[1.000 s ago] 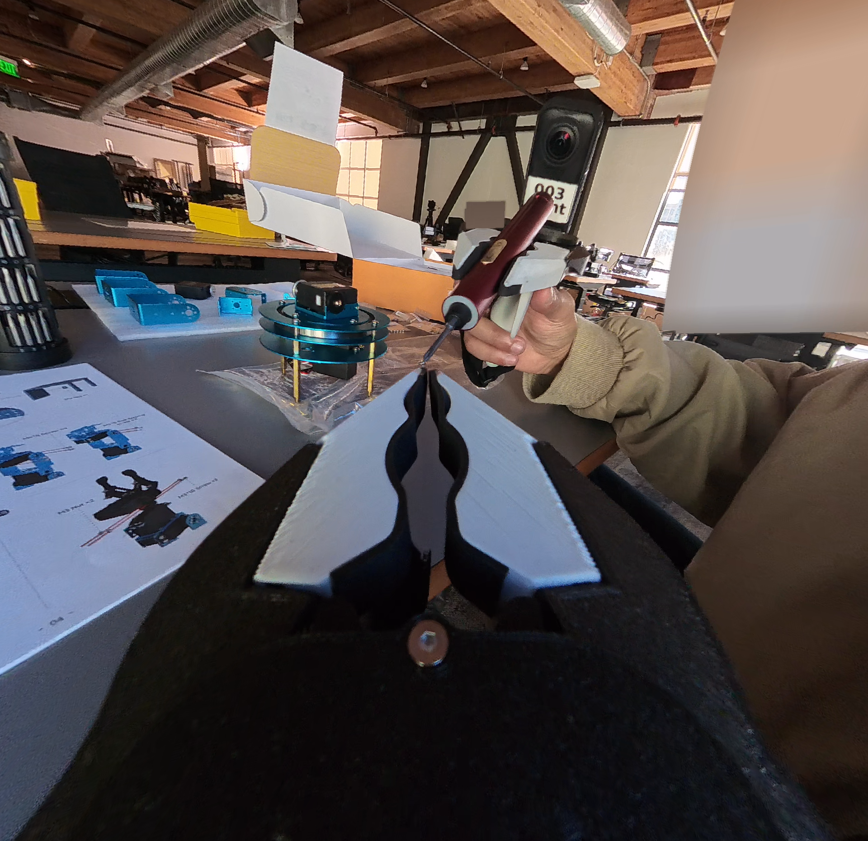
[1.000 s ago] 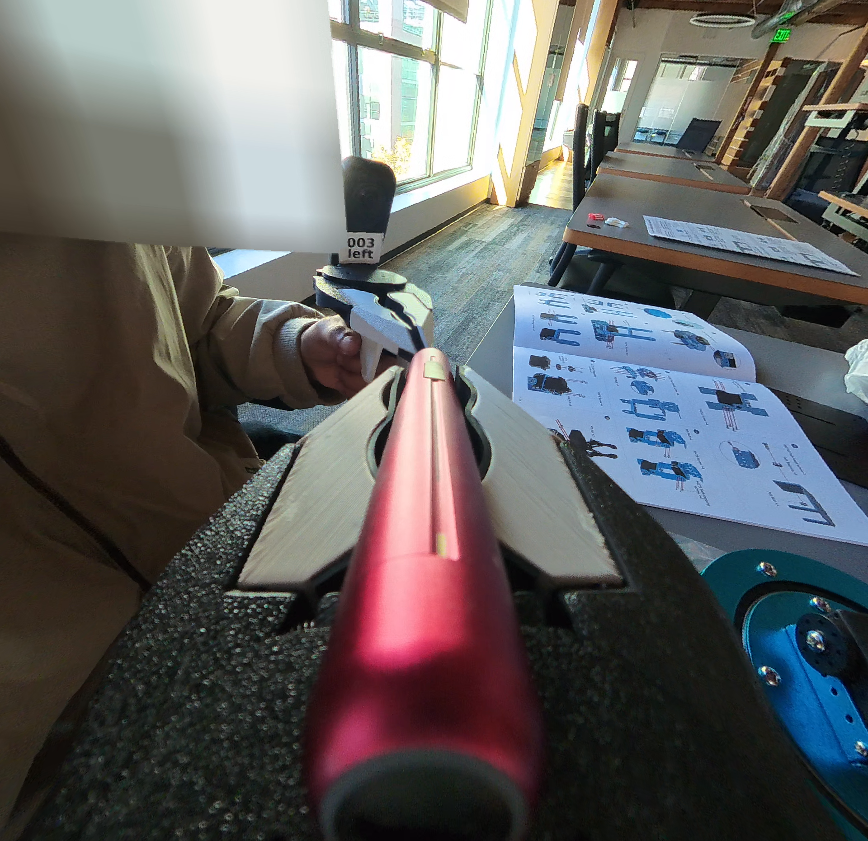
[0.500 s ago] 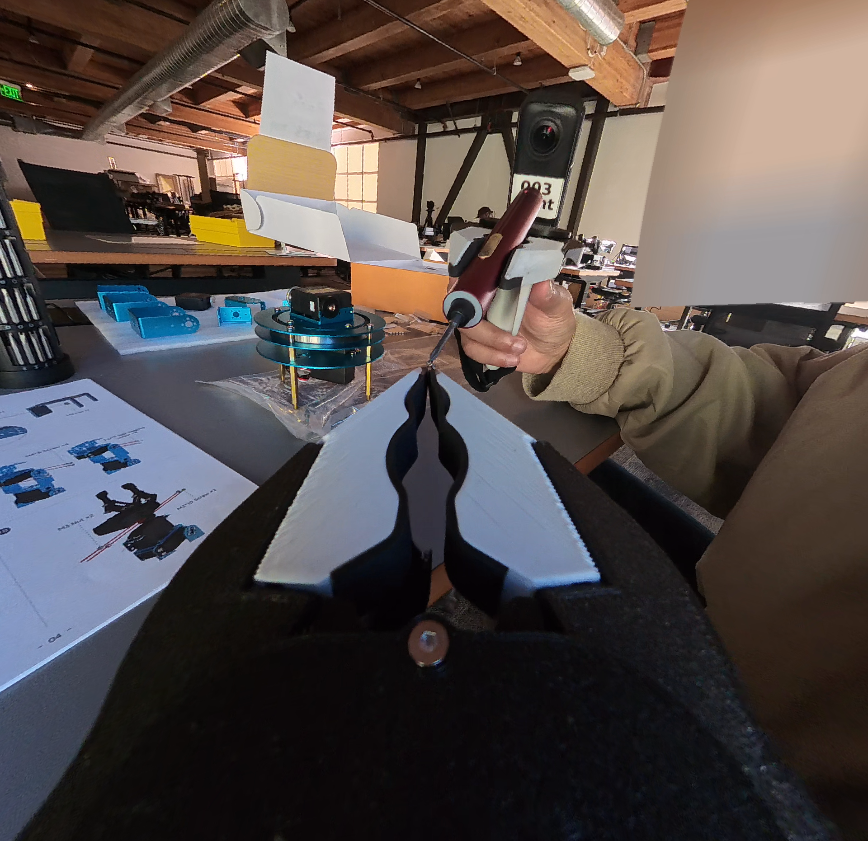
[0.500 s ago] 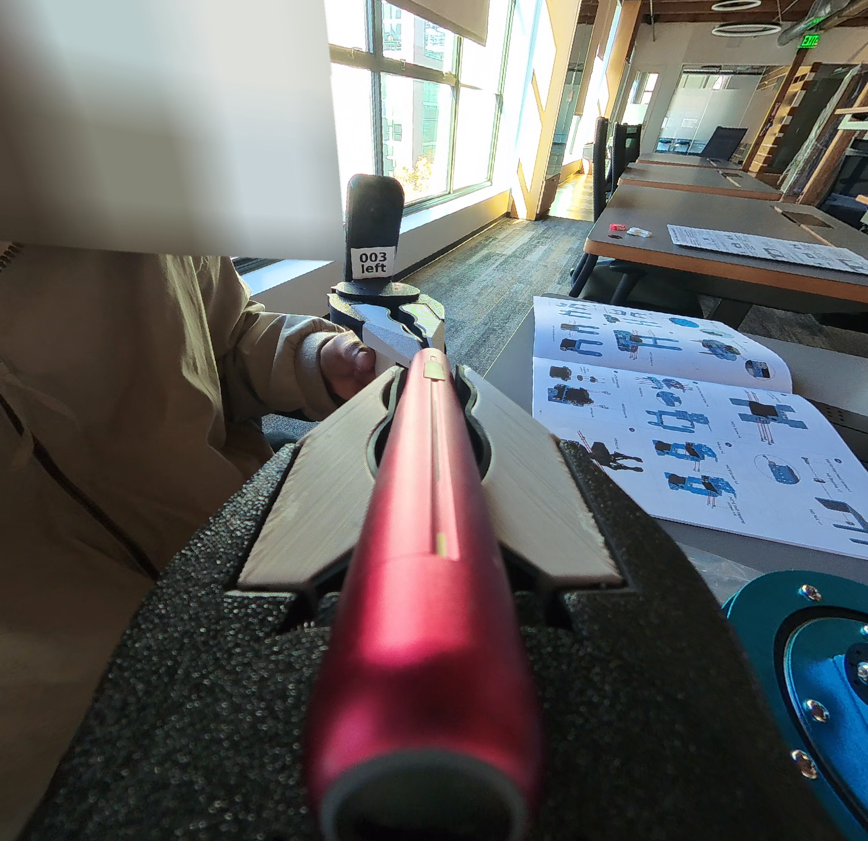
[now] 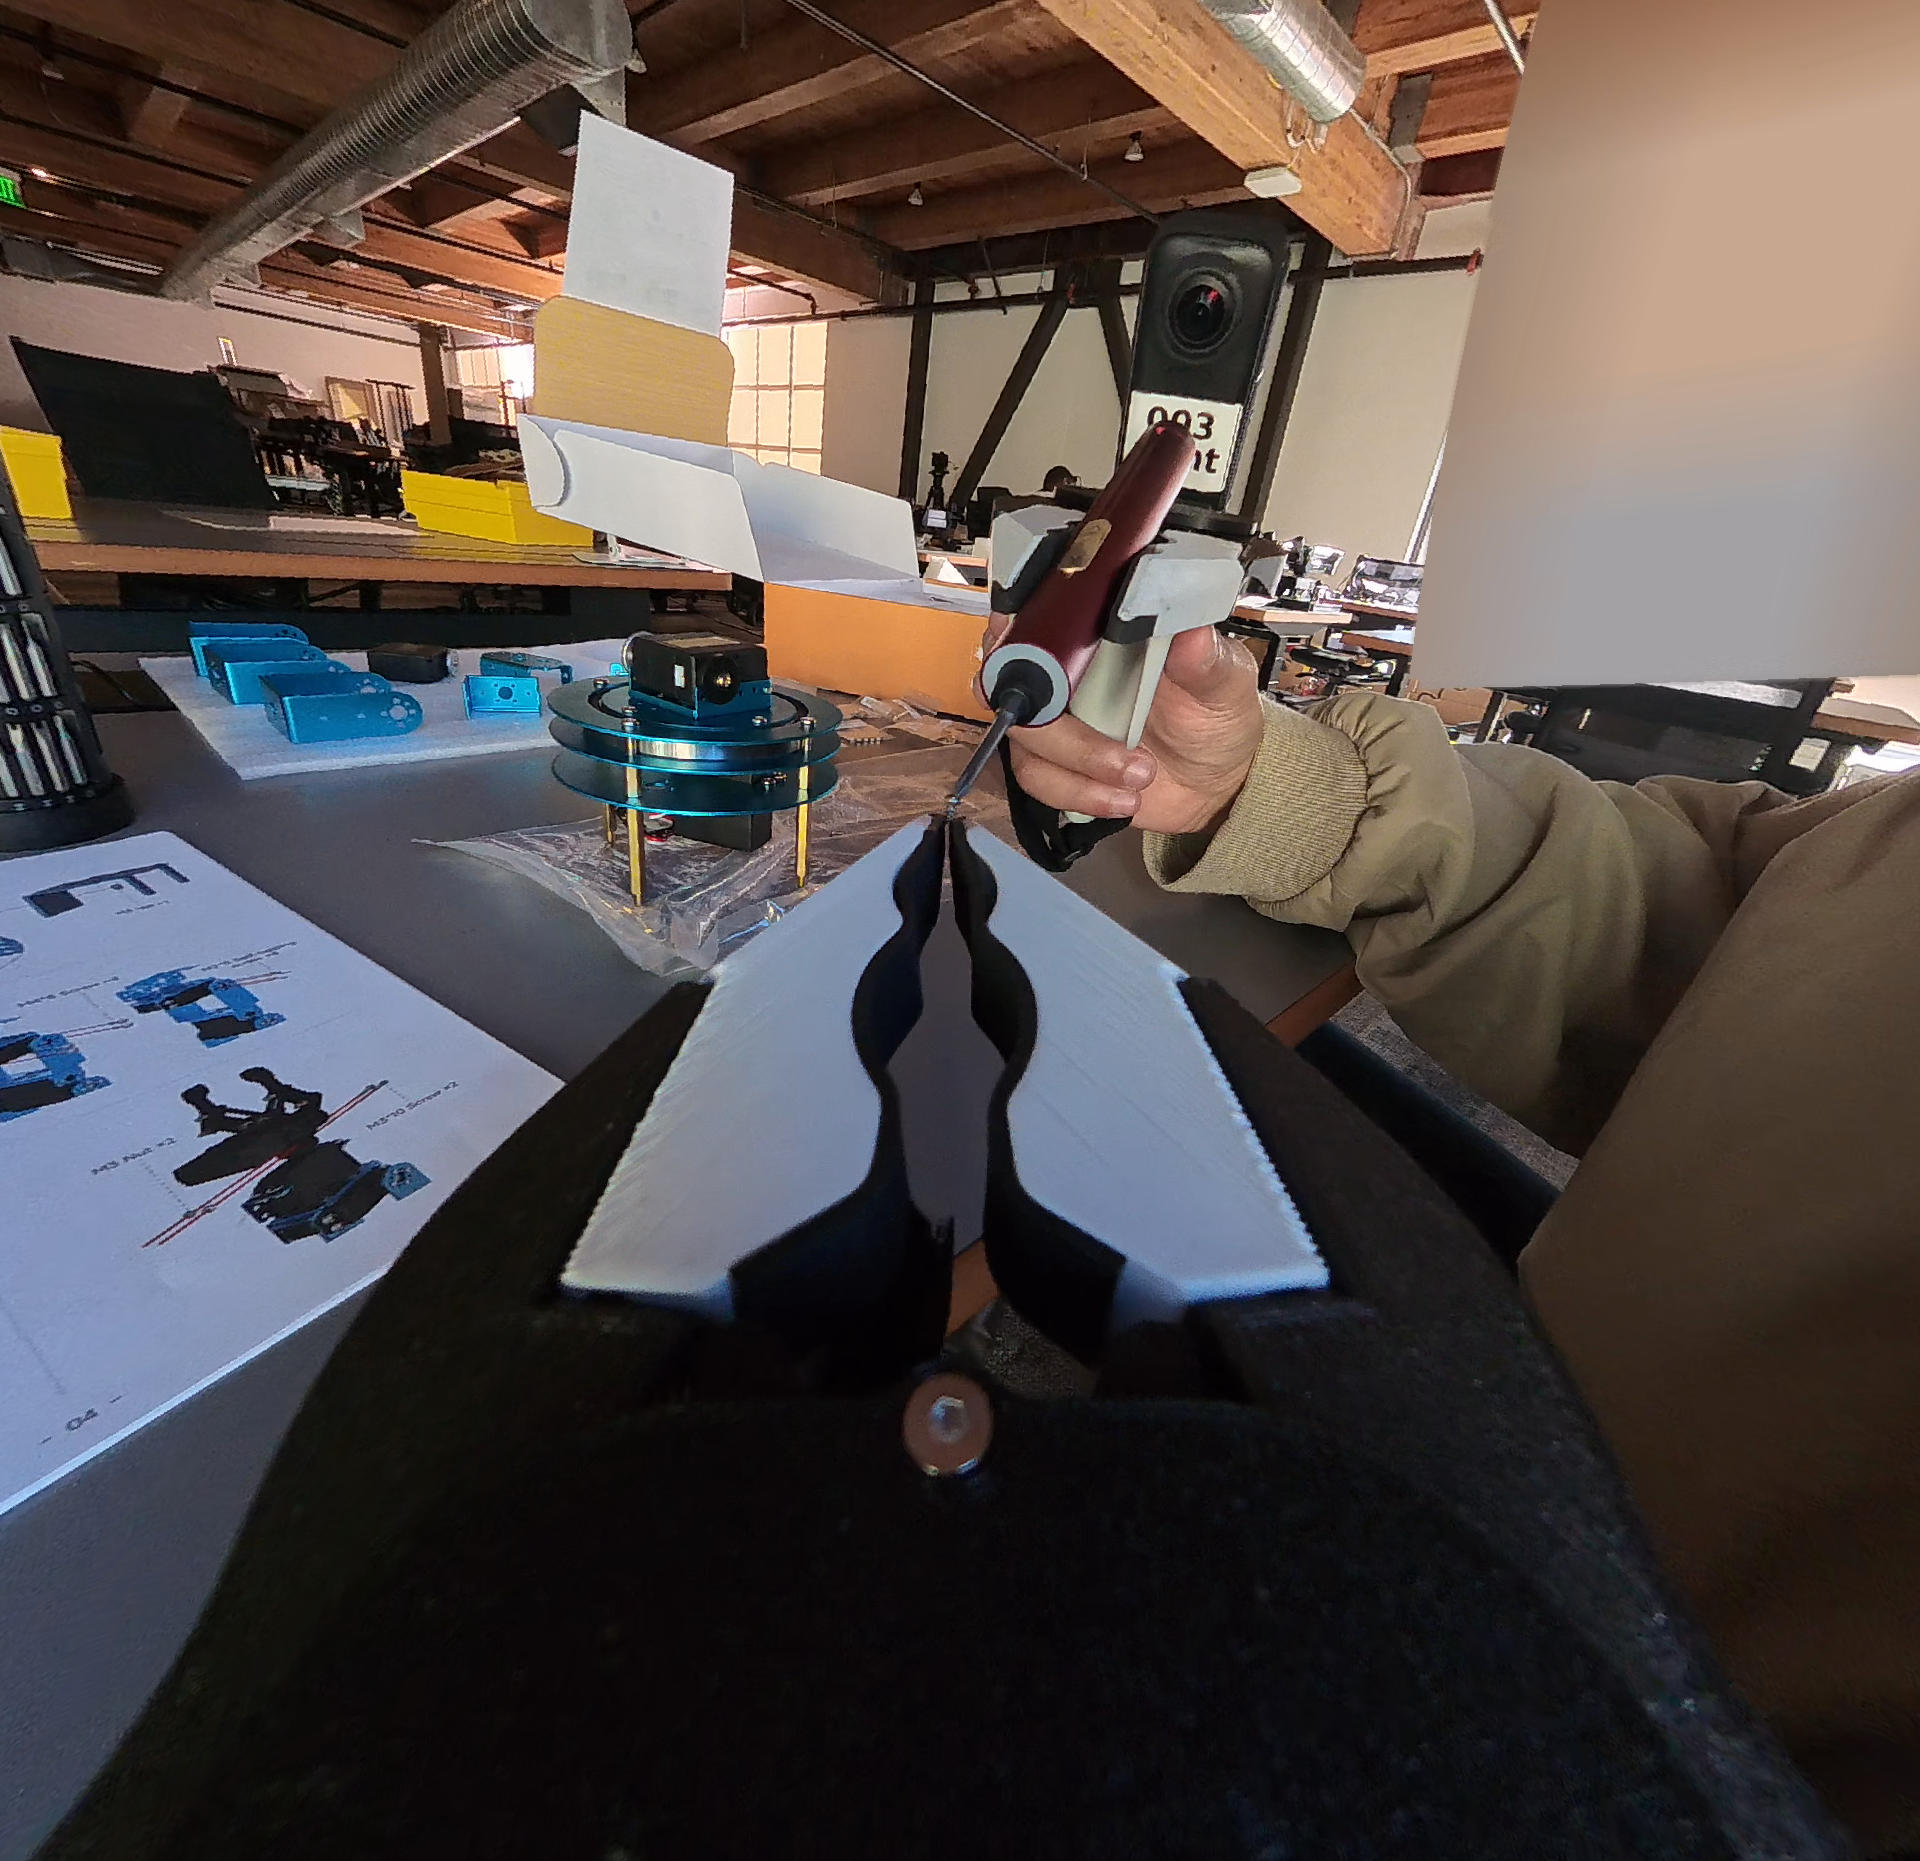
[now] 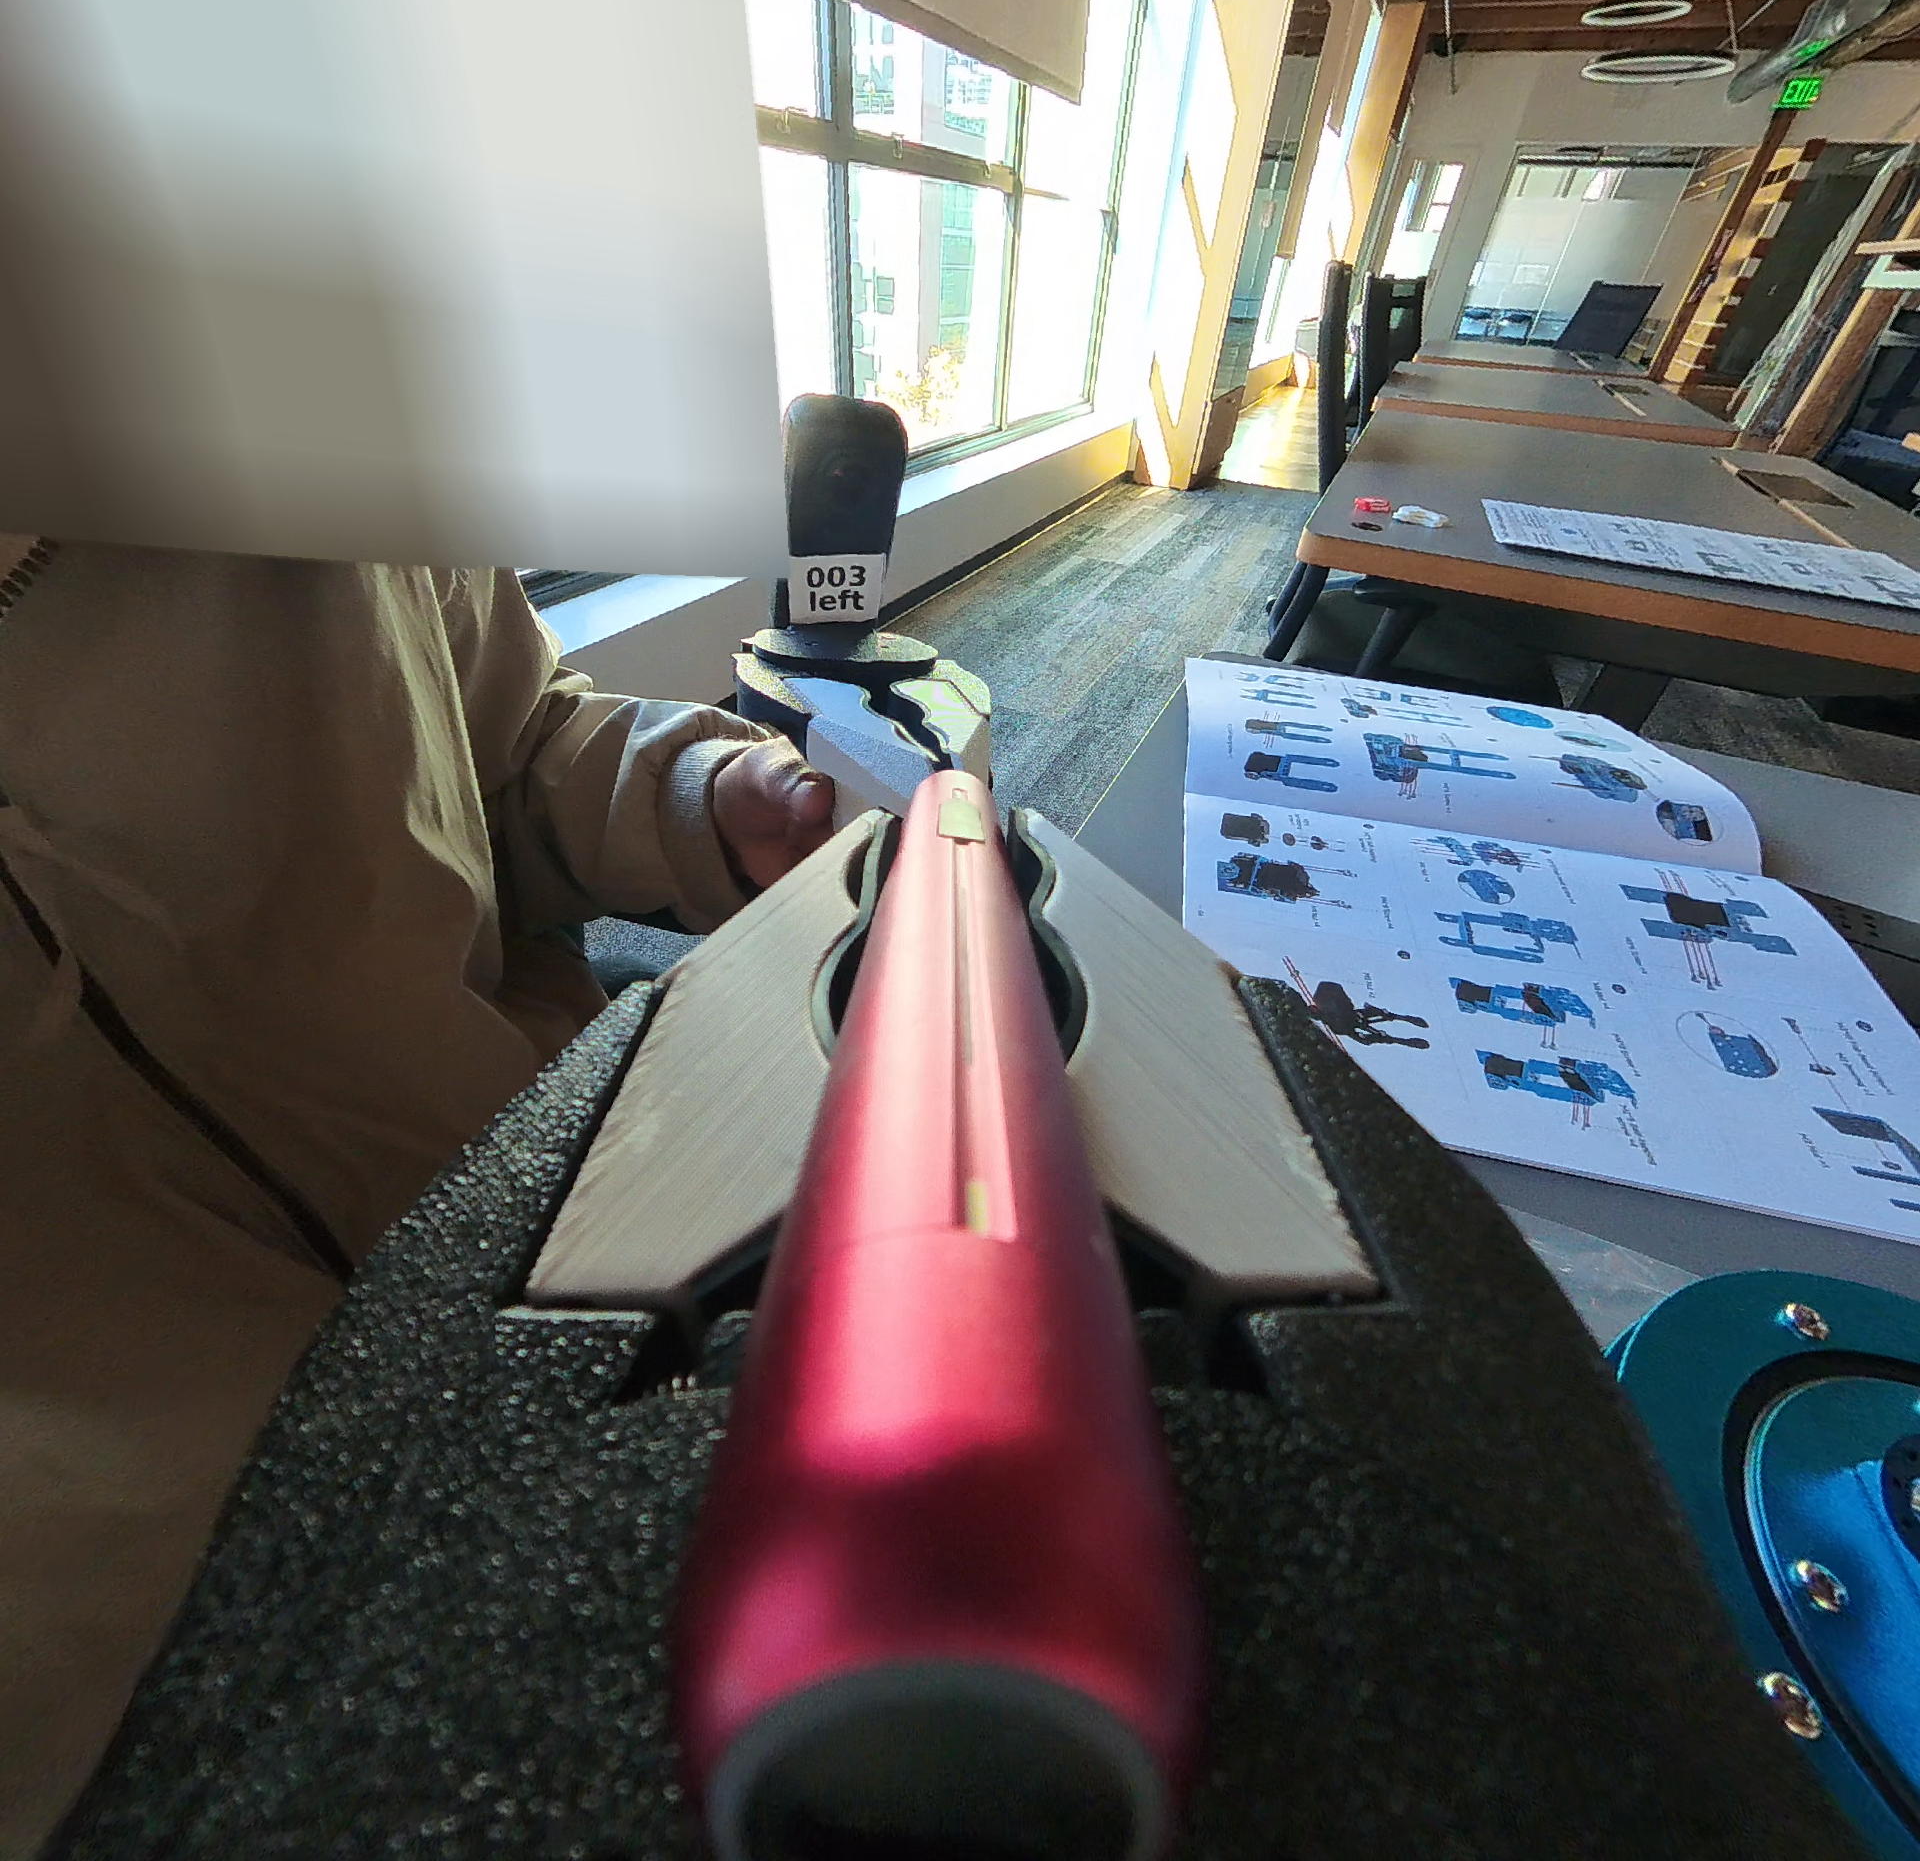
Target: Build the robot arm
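Observation:
My left gripper (image 5: pixel 948 837) is shut, held above the grey table's near edge, with a tiny dark piece that looks like a screw pinched at its tips. My right gripper (image 5: pixel 1112 585) is shut on a red screwdriver (image 6: pixel 935 1292), which slants down so its bit (image 5: pixel 982 746) meets the left gripper's tips. In the right wrist view the screwdriver runs between my fingers (image 6: pixel 1195 1063) toward the left gripper (image 6: pixel 914 731). A blue round layered assembly (image 5: pixel 694 741) on brass posts stands just beyond on clear plastic.
An open instruction booklet (image 5: pixel 208 1084) lies at the left, also in the right wrist view (image 6: pixel 1558 980). Blue brackets (image 5: pixel 312 684) sit on white foam at the back left. An open white and orange box (image 5: pixel 831 606) stands behind. A person's tan sleeve (image 5: pixel 1455 876) fills the right. Across from one pair of fingers to the other is roughly 6 centimeters. It is some 15 centimeters from my right tips to the blue round layered assembly (image 5: pixel 694 741). Look for it in the right wrist view (image 6: pixel 1765 1432) too.
The right gripper has shifted a little, keeping the screwdriver bit at the left gripper's tips. Both grippers stay shut.

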`<state>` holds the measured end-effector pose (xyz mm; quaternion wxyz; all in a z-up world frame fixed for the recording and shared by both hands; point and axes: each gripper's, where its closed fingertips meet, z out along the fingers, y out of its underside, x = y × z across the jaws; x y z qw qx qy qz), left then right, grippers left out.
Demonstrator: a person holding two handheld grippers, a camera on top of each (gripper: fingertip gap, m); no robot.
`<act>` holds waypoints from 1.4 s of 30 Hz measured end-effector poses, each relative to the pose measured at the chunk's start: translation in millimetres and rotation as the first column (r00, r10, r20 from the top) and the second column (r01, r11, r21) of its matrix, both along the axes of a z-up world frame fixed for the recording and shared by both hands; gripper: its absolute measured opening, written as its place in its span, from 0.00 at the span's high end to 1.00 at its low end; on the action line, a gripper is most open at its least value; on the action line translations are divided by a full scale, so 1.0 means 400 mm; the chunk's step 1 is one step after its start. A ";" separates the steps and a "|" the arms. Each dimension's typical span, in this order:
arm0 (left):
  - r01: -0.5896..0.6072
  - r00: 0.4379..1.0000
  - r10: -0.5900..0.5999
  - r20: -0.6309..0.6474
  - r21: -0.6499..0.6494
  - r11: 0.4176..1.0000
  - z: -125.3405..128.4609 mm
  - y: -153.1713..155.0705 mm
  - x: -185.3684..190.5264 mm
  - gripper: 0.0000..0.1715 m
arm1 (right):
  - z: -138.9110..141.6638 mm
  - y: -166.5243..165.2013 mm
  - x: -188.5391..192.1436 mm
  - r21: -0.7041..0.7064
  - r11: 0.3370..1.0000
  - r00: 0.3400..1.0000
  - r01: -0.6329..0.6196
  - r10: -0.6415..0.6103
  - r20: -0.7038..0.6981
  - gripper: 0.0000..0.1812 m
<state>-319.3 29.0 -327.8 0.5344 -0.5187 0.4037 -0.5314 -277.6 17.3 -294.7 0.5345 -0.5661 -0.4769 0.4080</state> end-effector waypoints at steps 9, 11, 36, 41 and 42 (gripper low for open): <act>-0.091 0.991 0.106 -0.083 0.171 0.981 -0.012 0.015 -0.009 1.00 | -0.002 0.004 0.003 0.001 1.000 1.000 0.009 -0.009 0.009 0.89; -0.099 0.988 0.119 -0.098 0.194 0.976 -0.014 0.017 -0.009 1.00 | -0.006 0.004 0.002 -0.001 1.000 1.000 0.009 -0.009 0.016 0.89; -0.040 0.973 0.098 -0.209 0.266 0.963 -0.027 0.012 -0.018 1.00 | -0.029 0.006 -0.009 0.026 0.999 0.997 0.020 -0.022 0.076 0.89; -0.053 0.967 0.113 -0.228 0.253 0.966 -0.043 0.033 -0.027 1.00 | -0.026 0.010 -0.004 0.026 0.999 0.997 0.029 -0.031 0.072 0.89; -0.057 0.967 0.113 -0.227 0.239 0.969 -0.045 0.039 -0.030 1.00 | -0.027 0.015 -0.001 0.031 0.999 0.996 0.041 -0.043 0.077 0.89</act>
